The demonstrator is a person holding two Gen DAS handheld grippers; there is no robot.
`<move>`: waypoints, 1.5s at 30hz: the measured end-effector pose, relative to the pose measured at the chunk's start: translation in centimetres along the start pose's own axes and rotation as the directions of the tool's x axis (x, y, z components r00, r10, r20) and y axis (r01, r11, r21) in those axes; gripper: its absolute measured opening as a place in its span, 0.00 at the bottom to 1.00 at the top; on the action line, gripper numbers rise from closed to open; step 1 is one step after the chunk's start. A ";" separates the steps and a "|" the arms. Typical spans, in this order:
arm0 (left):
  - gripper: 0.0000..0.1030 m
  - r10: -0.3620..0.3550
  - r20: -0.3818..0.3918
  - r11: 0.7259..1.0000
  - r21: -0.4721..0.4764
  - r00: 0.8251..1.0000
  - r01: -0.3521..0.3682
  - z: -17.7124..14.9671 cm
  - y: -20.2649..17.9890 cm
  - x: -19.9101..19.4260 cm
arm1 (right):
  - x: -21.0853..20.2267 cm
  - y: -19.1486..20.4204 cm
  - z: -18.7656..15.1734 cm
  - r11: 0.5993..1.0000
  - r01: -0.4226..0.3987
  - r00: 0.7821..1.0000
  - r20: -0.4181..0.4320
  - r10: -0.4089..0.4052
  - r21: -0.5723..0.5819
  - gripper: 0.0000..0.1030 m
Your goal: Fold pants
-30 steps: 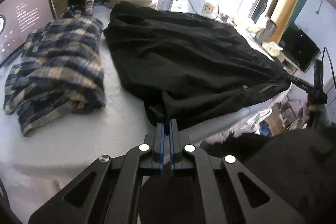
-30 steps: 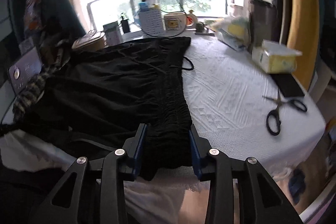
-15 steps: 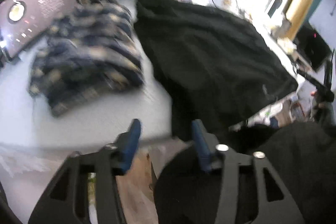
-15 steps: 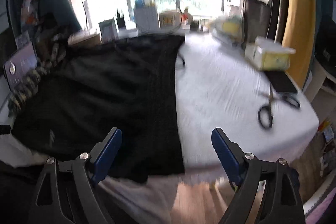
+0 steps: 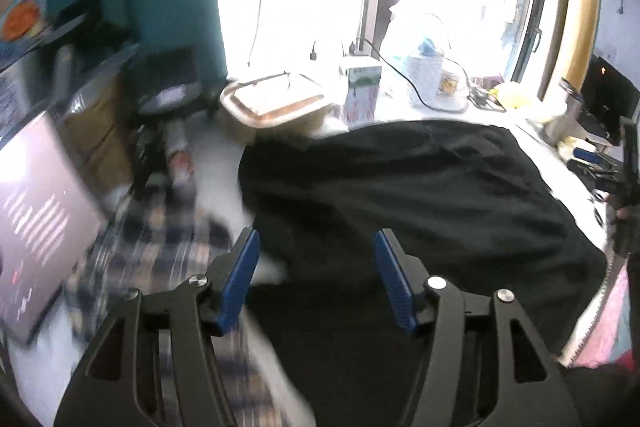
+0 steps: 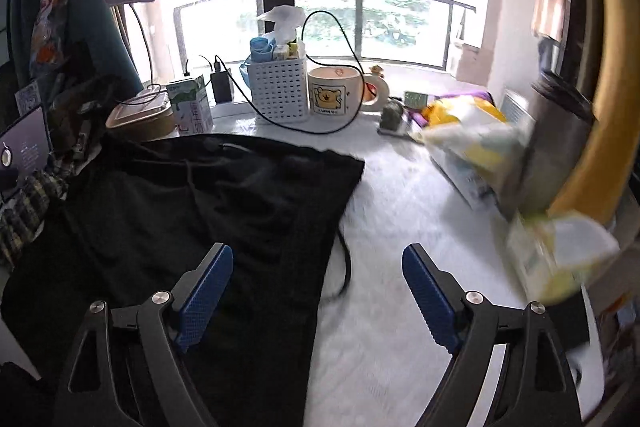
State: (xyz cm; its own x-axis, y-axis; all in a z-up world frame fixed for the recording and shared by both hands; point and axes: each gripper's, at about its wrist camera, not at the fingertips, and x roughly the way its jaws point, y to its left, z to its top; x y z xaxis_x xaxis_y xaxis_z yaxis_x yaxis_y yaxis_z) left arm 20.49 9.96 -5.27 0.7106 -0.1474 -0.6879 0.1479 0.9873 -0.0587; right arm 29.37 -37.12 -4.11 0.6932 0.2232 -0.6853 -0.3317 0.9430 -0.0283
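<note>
The black pants [image 5: 420,195] lie spread flat on the white tablecloth [image 6: 400,211]; they also show in the right wrist view [image 6: 192,211], with the waistband edge toward the right and a drawstring loop hanging off it. My left gripper [image 5: 316,279] is open and empty above the pants' left part. My right gripper [image 6: 318,287] is open and empty above the waistband edge. The right gripper also shows at the far right of the left wrist view [image 5: 624,183].
A folded plaid shirt [image 5: 160,243] lies left of the pants beside a laptop [image 5: 36,227]. At the table's back stand a food box [image 6: 140,115], a carton [image 6: 192,107], a white basket [image 6: 280,87] and a mug [image 6: 332,95]. Packets [image 6: 480,147] crowd the right side.
Both grippers let go of the pants, opened wide, and rose and moved forward over the table. The pants now lie flat.
</note>
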 end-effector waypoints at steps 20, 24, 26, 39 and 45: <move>0.58 0.065 -0.169 0.994 -0.081 0.984 -0.080 6.4 5.4 17.3 | 17.4 -3.2 5.7 0.998 -0.037 0.975 -0.217 0.045 0.044 0.61; 0.38 0.064 -0.196 0.996 -0.056 0.979 -0.076 6.2 4.7 18.3 | 17.7 -2.7 6.2 1.000 -0.028 0.978 -0.205 0.030 0.012 0.41; 0.19 0.073 -0.208 0.995 -0.054 0.975 -0.086 6.2 4.6 18.9 | 17.8 -2.6 6.6 1.000 -0.022 0.981 -0.194 0.019 -0.009 0.37; 0.04 0.183 -0.048 0.978 -0.090 0.982 -0.187 7.9 5.1 16.3 | 18.3 -3.2 11.0 0.994 0.083 0.991 -0.101 -0.090 -0.070 0.30; 0.04 0.210 -0.055 0.974 -0.079 0.976 -0.214 7.5 5.0 17.2 | 20.5 -3.6 11.8 0.990 0.118 0.984 -0.125 -0.127 -0.077 0.30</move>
State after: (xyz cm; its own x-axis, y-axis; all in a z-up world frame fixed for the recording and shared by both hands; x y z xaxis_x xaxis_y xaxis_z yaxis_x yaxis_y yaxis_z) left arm 38.57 11.95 -12.00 0.6866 0.0669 -0.7239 -0.0624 0.9975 0.0331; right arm 52.31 -32.98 -9.48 0.6442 0.0695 -0.7617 -0.2961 0.9409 -0.1646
